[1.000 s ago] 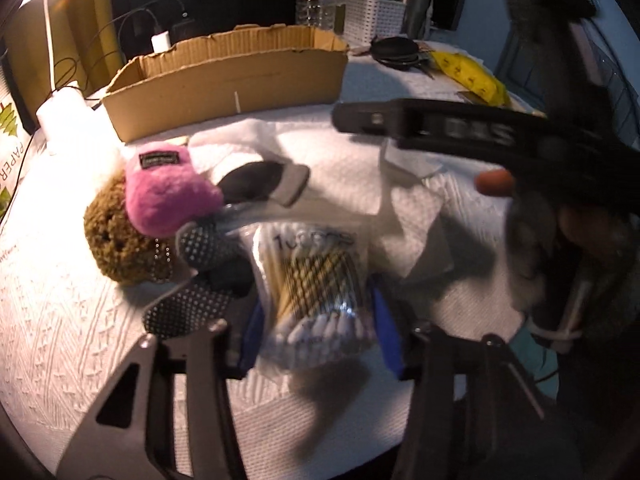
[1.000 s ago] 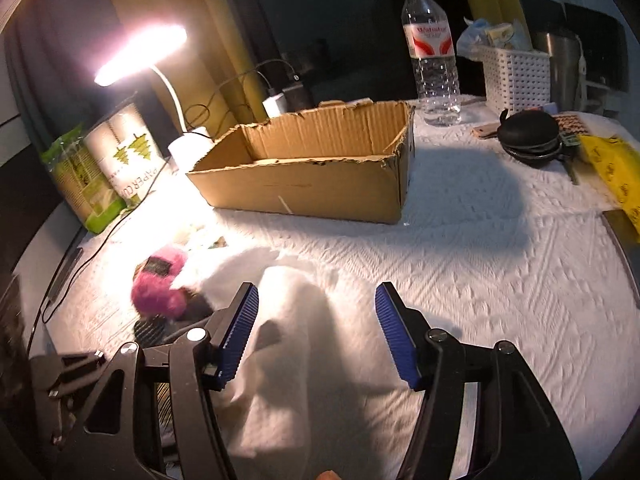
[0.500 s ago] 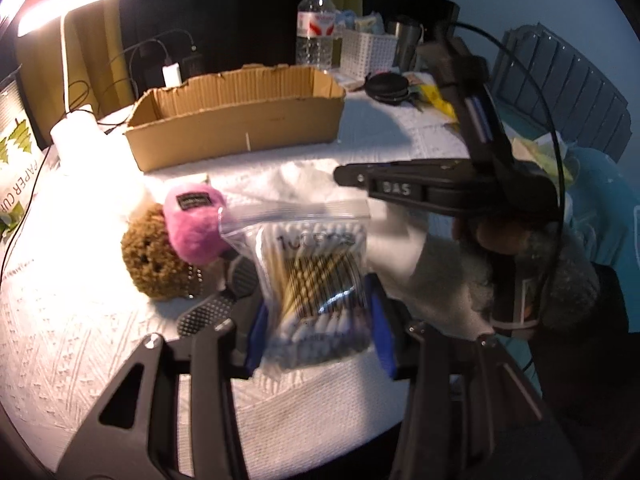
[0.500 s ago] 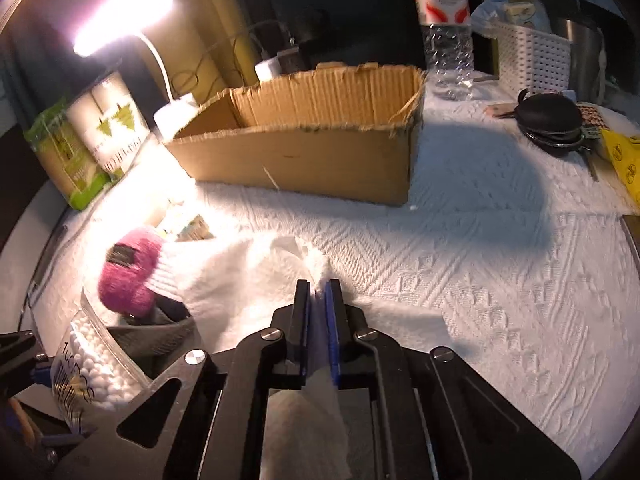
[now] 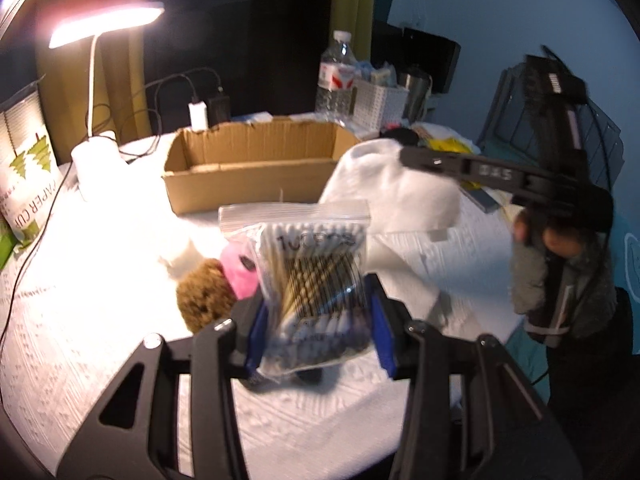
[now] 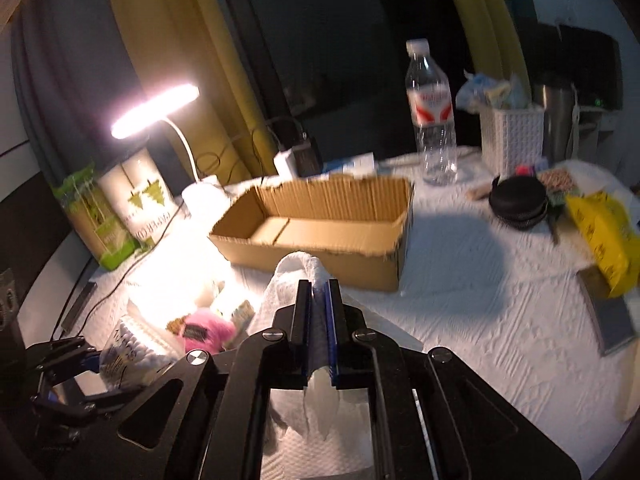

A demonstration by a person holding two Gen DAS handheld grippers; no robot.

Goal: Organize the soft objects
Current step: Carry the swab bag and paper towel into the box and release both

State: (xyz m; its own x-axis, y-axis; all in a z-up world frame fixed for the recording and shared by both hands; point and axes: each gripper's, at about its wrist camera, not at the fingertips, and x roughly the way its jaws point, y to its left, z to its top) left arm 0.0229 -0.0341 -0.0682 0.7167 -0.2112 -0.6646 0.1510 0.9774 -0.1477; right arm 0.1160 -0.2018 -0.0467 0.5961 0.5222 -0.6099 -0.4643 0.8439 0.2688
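Observation:
My left gripper (image 5: pixel 316 320) is shut on a clear zip bag of cotton swabs (image 5: pixel 312 272), held up off the table. Below it lie a pink fuzzy pouch (image 5: pixel 238 276) and a brown sponge (image 5: pixel 204 296). My right gripper (image 6: pixel 318 320) is shut on a white cloth (image 6: pixel 298 276), lifted above the table; from the left wrist view the same cloth (image 5: pixel 384 188) hangs from the right gripper's (image 5: pixel 404 156) tip. An open cardboard box (image 6: pixel 320 220) stands behind, with nothing visible inside. The bag of swabs (image 6: pixel 128 348) and the pink pouch (image 6: pixel 204 332) show at lower left in the right wrist view.
A lit desk lamp (image 6: pixel 156 112), a paper cup pack (image 6: pixel 136 200), a water bottle (image 6: pixel 432 112), a white basket (image 6: pixel 512 136), a black round case (image 6: pixel 518 204) and a yellow packet (image 6: pixel 604 236) ring the box. A white textured cover (image 6: pixel 480 320) spreads over the table.
The right gripper shut on the white cloth and raised it off the table. The left gripper lifted the bag of swabs away from the pink pouch and sponge.

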